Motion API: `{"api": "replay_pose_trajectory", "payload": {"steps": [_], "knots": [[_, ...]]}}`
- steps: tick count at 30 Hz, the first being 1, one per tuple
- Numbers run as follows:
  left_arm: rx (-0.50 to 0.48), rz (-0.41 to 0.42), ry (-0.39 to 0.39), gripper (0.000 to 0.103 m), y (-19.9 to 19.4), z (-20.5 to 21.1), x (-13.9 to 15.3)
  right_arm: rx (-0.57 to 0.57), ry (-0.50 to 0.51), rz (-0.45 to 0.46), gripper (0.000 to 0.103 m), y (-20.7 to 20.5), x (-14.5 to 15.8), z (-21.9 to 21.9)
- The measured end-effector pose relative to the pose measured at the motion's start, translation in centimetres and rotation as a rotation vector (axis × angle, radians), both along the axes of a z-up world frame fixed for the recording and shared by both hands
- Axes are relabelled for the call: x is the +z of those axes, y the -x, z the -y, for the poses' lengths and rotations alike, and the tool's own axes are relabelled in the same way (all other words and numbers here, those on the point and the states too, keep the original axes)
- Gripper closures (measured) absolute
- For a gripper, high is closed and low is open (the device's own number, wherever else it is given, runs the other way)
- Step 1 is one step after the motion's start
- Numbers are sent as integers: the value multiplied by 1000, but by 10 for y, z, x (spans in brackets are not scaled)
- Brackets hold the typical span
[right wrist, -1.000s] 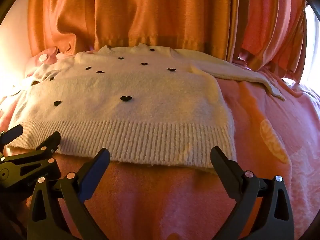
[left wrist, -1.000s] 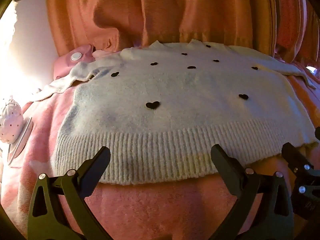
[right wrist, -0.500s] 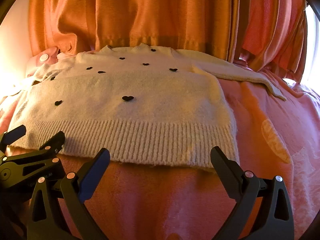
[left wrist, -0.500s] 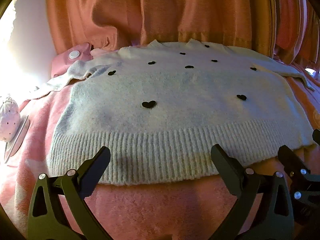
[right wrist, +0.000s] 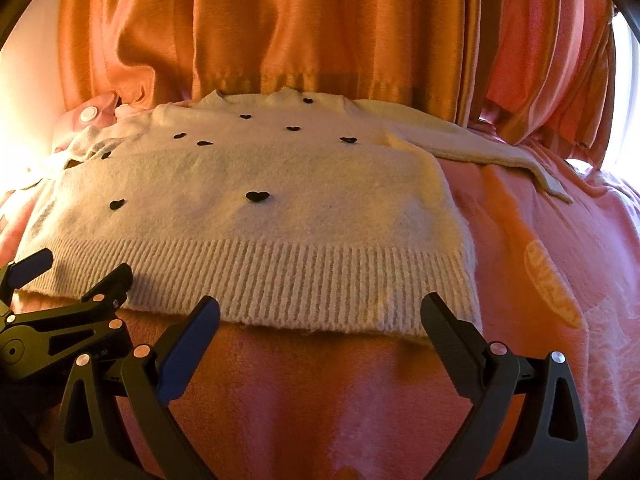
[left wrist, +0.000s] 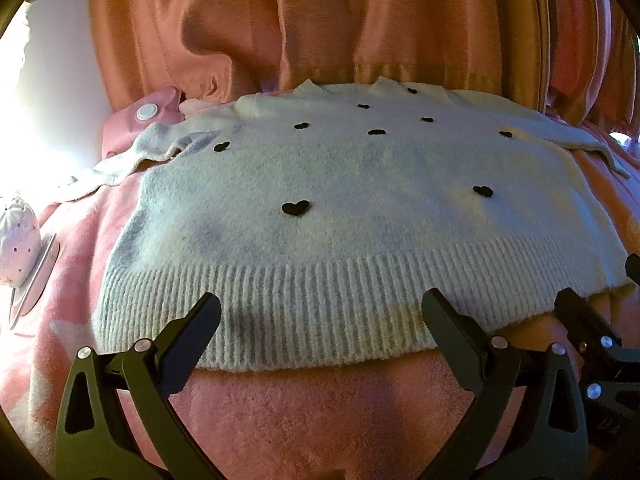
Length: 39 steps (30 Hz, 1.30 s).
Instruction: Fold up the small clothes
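Observation:
A small white knit sweater (left wrist: 340, 208) with black hearts lies flat on a pink blanket (left wrist: 320, 412), ribbed hem toward me. It also shows in the right wrist view (right wrist: 256, 216), with one sleeve (right wrist: 480, 152) spread to the right. My left gripper (left wrist: 320, 312) is open and empty, its fingertips over the hem's left half. My right gripper (right wrist: 320, 316) is open and empty over the hem's right corner. Each gripper shows at the edge of the other's view: the right gripper (left wrist: 596, 280) and the left gripper (right wrist: 84, 264).
Orange curtains (right wrist: 320, 32) hang right behind the sweater. A pink item with a white snap (left wrist: 148, 114) lies at the sweater's far left. A white dotted object (left wrist: 18, 240) sits at the left edge. The blanket extends to the right (right wrist: 560, 280).
Both grippers have crept slightly forward toward the hem; the sweater sits a little lower and nearer in both views. Both stay open.

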<state>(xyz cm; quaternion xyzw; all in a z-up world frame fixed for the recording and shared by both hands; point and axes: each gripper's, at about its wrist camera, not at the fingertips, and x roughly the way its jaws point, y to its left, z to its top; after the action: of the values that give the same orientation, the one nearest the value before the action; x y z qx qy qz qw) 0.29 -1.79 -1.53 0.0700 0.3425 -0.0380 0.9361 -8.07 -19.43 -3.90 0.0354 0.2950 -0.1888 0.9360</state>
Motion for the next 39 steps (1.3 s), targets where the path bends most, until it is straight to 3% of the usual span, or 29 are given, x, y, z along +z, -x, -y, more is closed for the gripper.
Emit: {"api": "replay_pose_trajectory", "payload": {"steps": [39], "knots": [[-3,-1,-3,5,-2,0,0,0,7,-2,5,0,-3,-2]]}}
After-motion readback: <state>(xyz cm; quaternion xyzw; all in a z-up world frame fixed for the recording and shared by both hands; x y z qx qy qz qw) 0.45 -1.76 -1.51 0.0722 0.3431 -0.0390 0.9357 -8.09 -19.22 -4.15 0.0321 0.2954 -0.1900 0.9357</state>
